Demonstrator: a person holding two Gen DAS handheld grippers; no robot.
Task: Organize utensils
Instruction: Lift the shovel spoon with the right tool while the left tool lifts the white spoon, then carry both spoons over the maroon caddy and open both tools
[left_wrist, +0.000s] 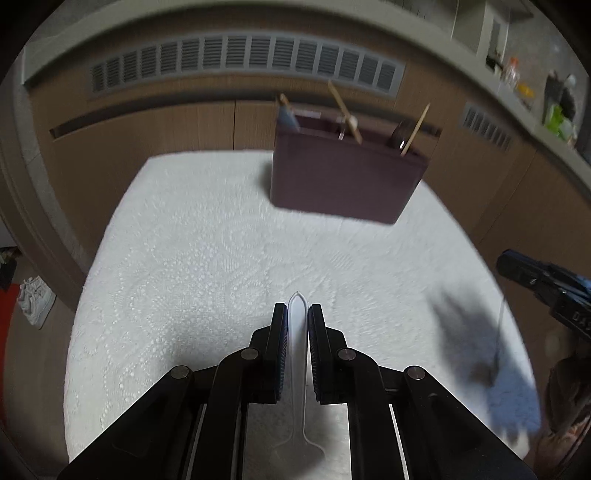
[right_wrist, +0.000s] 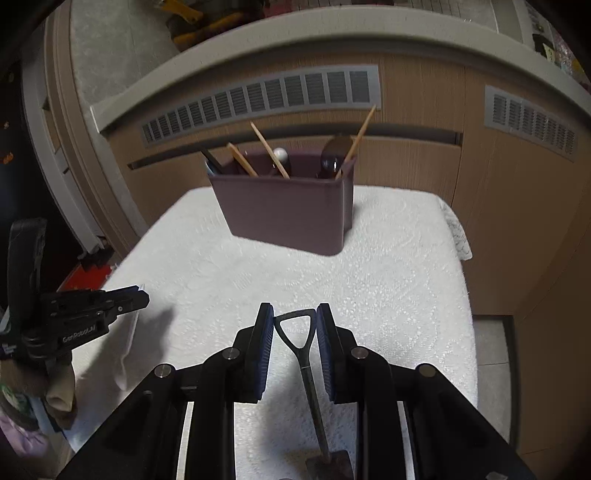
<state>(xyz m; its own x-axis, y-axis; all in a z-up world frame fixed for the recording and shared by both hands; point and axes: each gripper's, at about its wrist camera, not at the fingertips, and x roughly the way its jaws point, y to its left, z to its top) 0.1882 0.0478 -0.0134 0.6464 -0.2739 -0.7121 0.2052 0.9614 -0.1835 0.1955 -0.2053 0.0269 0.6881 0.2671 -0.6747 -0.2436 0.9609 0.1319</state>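
Note:
My left gripper (left_wrist: 297, 310) is shut on the handle of a clear plastic utensil (left_wrist: 297, 354). Its wider end hangs below the pads, above the white lace cloth (left_wrist: 207, 258). My right gripper (right_wrist: 294, 310) is shut on the triangular handle of a dark shovel-shaped spoon (right_wrist: 310, 376), blade end down near the frame's bottom. A maroon utensil holder (left_wrist: 340, 177) (right_wrist: 288, 210) stands at the far side of the cloth, holding wooden chopsticks (right_wrist: 269, 149) and other utensils. The right gripper (left_wrist: 517, 273) shows at the left view's right edge. The left gripper (right_wrist: 140, 295) shows at the right view's left edge.
Behind the cloth-covered table (right_wrist: 388, 277) runs a wooden cabinet front with grey vent grilles (left_wrist: 243, 59) (right_wrist: 258, 99). White shoes (left_wrist: 35, 299) lie on the floor at the left. A counter with bottles (left_wrist: 517, 77) is at the upper right.

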